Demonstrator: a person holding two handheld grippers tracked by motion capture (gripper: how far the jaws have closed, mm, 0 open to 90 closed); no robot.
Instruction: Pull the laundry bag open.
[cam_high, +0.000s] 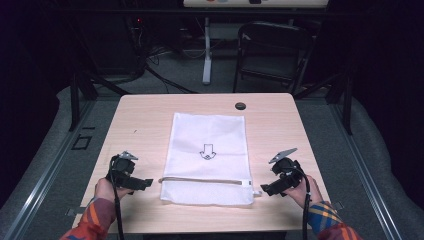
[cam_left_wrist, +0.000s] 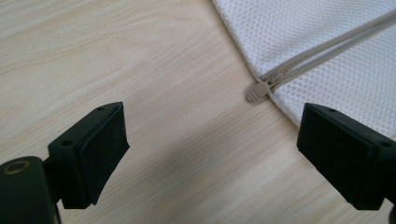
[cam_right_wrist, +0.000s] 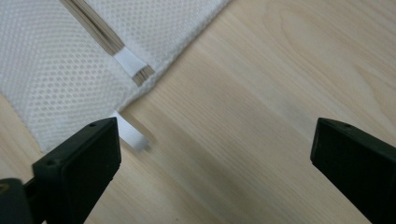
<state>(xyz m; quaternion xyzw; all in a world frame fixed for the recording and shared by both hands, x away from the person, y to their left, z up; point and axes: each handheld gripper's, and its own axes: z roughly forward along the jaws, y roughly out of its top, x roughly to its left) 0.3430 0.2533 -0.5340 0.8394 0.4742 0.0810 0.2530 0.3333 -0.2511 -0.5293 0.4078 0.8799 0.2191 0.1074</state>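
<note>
- Lying flat in the middle of the desk (cam_high: 280, 115) is a white mesh bag (cam_high: 207, 150), its long side running away from the person, a small arrow mark (cam_high: 207, 151) printed near its middle.
- A grey zipper (cam_high: 200, 180) crosses the bag near the edge closest to the person, ending at a white tab (cam_high: 246, 184) on the bag's right side.
- The left tool (cam_high: 142, 183) sits just off the bag's left edge, held in the person's left hand (cam_high: 103, 189), jaws pointing toward the bag.
- In the left gripper view the left tool's jaws stand wide apart over bare wood with nothing between them; the zipper's grey end piece (cam_left_wrist: 257, 92) pokes past the bag's edge just ahead of them.
- The right tool (cam_high: 269, 189) sits just off the bag's near right corner, held in the right hand (cam_high: 300, 189).
- In the right gripper view its jaws also stand wide apart and hold nothing; the bag's corner and a small white label (cam_right_wrist: 132, 133) lie beside one jaw, untouched.
- A small dark round disc (cam_high: 240, 105) sits on the desk beyond the bag's far right corner.
- A folding chair (cam_high: 272, 50) stands on the floor behind the desk.
</note>
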